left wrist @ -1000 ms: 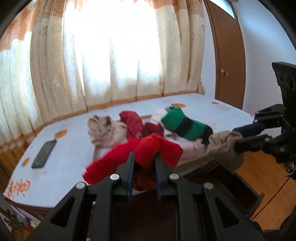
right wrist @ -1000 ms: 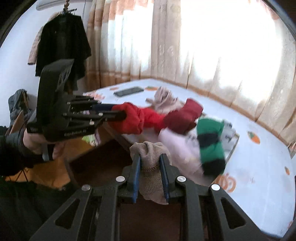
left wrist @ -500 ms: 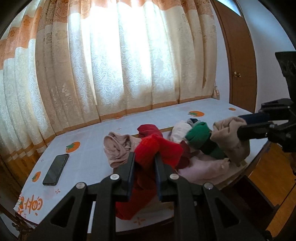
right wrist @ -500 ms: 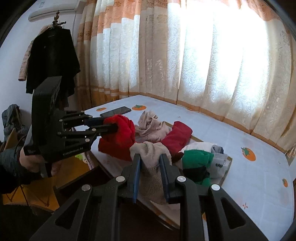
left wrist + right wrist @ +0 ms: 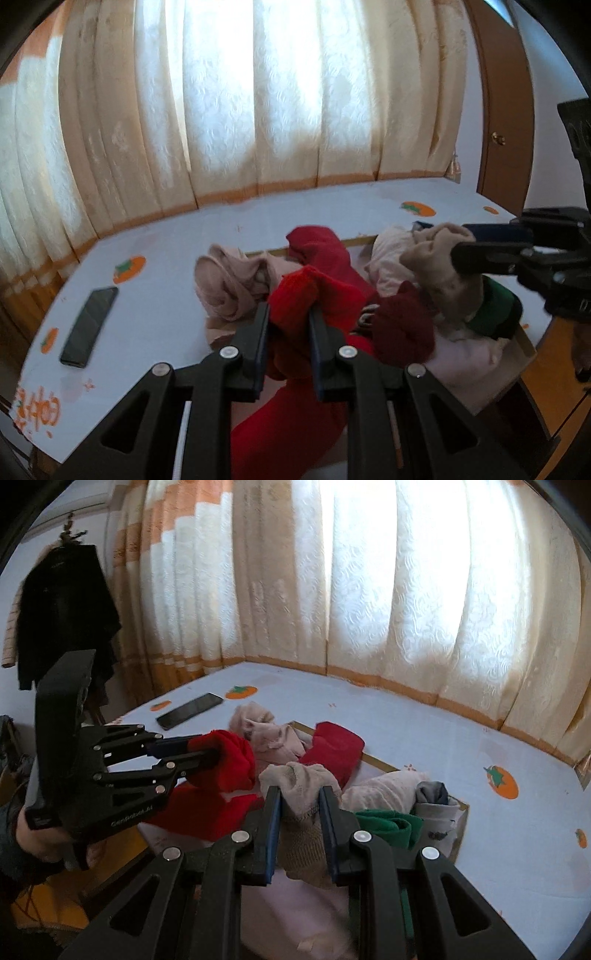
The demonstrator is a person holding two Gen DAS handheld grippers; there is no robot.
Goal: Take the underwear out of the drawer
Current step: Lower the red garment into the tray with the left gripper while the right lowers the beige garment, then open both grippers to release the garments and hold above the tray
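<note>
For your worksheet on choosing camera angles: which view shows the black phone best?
The left wrist view: the phone lies large and unobstructed on the white surface. The right wrist view shows it smaller, farther off, yet whole.

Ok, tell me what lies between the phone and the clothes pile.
Only bare sheet lies between phone and clothes pile, clearest in the left wrist view.

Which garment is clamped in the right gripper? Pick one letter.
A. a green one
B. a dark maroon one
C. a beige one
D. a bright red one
C: in the right wrist view the right gripper is shut on the beige garment, while the bright red garment is in the left gripper.
</note>
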